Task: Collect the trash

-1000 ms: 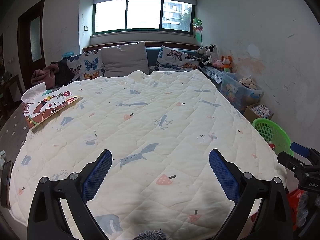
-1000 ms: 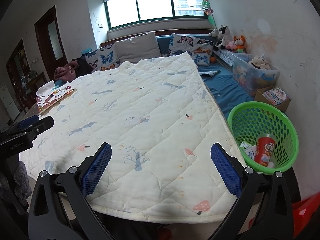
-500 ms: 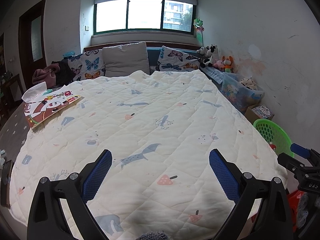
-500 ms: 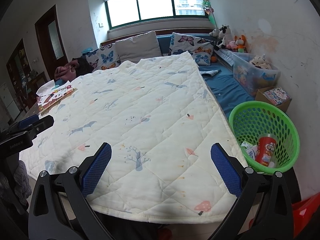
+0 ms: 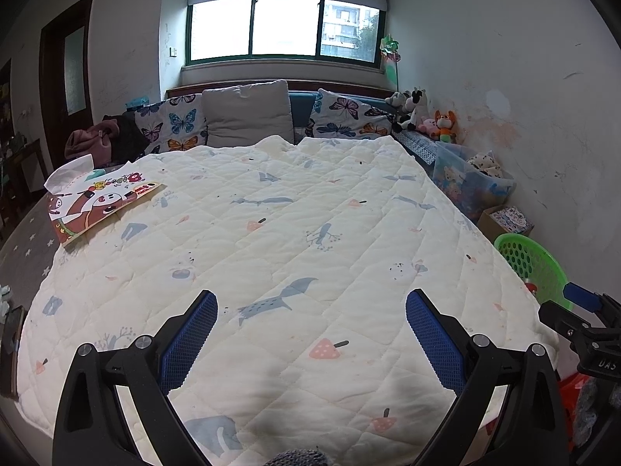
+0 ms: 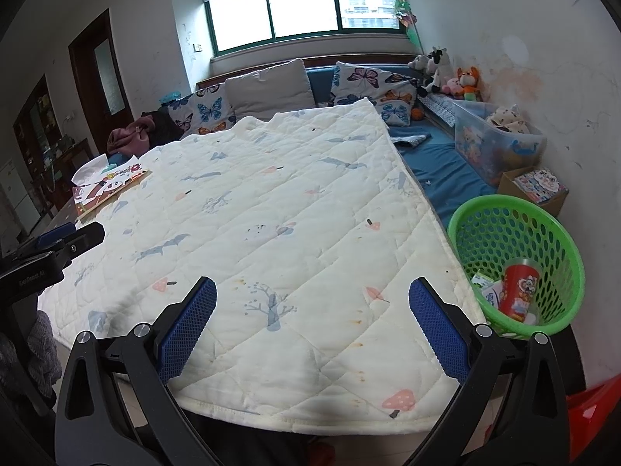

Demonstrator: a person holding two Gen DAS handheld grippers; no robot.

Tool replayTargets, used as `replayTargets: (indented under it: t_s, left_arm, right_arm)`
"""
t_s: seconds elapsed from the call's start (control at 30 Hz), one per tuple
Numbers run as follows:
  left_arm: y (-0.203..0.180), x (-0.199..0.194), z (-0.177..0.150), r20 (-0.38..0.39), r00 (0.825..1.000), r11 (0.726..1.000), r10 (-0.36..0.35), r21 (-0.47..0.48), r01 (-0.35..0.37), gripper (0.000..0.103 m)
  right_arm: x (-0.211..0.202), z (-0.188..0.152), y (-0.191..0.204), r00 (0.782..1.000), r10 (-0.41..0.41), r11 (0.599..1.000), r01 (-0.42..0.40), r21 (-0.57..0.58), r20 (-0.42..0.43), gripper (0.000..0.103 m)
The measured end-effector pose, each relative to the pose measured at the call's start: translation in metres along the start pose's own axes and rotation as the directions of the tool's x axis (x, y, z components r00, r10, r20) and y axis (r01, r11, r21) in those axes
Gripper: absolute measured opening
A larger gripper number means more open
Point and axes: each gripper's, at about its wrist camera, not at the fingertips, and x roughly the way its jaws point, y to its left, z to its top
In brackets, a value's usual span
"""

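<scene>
A green mesh basket point(image 6: 516, 233) stands on the floor at the bed's right side, holding a red printed cup point(image 6: 518, 287) and some white wrappers point(image 6: 489, 291). In the left wrist view only part of the basket point(image 5: 528, 260) shows past the quilt. My left gripper point(image 5: 310, 310) hovers open over the near part of the white quilt point(image 5: 291, 233), nothing between its blue pads. My right gripper point(image 6: 312, 303) is open as well, above the quilt's near right corner point(image 6: 310, 388), left of the basket. No loose trash shows on the quilt.
A colourful picture book point(image 5: 101, 202) with a white tissue lies at the quilt's far left edge. Butterfly pillows point(image 5: 170, 124) and a grey cushion point(image 5: 248, 112) line the headboard. A clear toy bin point(image 6: 493, 143), a cardboard box point(image 6: 535, 188) and plush toys point(image 6: 462, 77) run along the right wall.
Both views barely shift; the left wrist camera has drifted very slightly. Both grippers stay open and nothing on the bed has moved.
</scene>
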Motion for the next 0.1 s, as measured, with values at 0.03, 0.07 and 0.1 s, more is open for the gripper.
replayTargets:
  t_s: [0.03, 0.07, 0.1]
  left_arm:
    - [-0.0001, 0.0000, 0.0001, 0.002, 1.000, 1.000, 0.000, -0.001, 0.000, 0.094]
    - [0.0000, -0.0002, 0.0000, 0.003, 1.000, 1.000, 0.001, -0.002, -0.001, 0.095]
    - [0.0001, 0.0000, 0.0000, 0.002, 1.000, 1.000, 0.003, -0.003, -0.003, 0.094]
  right_arm:
    - [0.0006, 0.0001, 0.0005, 1.000, 0.000, 1.000, 0.000, -0.001, -0.001, 0.099]
    - [0.0008, 0.0001, 0.0007, 1.000, -0.001, 1.000, 0.001, -0.001, -0.001, 0.099]
    - [0.0011, 0.0001, 0.0008, 1.000, 0.000, 1.000, 0.000, -0.001, -0.001, 0.099]
